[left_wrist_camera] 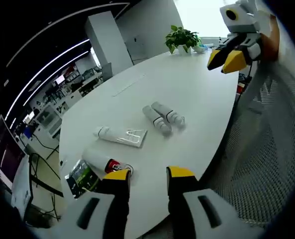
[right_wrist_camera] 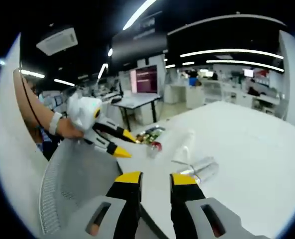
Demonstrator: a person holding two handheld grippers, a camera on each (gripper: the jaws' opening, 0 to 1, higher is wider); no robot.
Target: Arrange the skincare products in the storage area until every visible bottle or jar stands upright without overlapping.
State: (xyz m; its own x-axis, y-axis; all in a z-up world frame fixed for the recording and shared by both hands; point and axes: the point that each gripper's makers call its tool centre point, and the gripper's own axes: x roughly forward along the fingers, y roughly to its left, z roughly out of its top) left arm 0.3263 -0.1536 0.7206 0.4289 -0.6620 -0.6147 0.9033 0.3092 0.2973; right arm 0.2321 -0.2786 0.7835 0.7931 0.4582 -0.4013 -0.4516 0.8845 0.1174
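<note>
both claws (left_wrist_camera: 148, 175) (right_wrist_camera: 154, 179) gape above toppled bottles (left_wrist_camera: 162, 117).

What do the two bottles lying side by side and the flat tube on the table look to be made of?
The two bottles look like frosted or pale grey plastic with a dull sheen, though glass cannot be ruled out. The tube looks like soft white plastic: its far end is pressed flat and it lies limp on the smooth matte white table.
</note>
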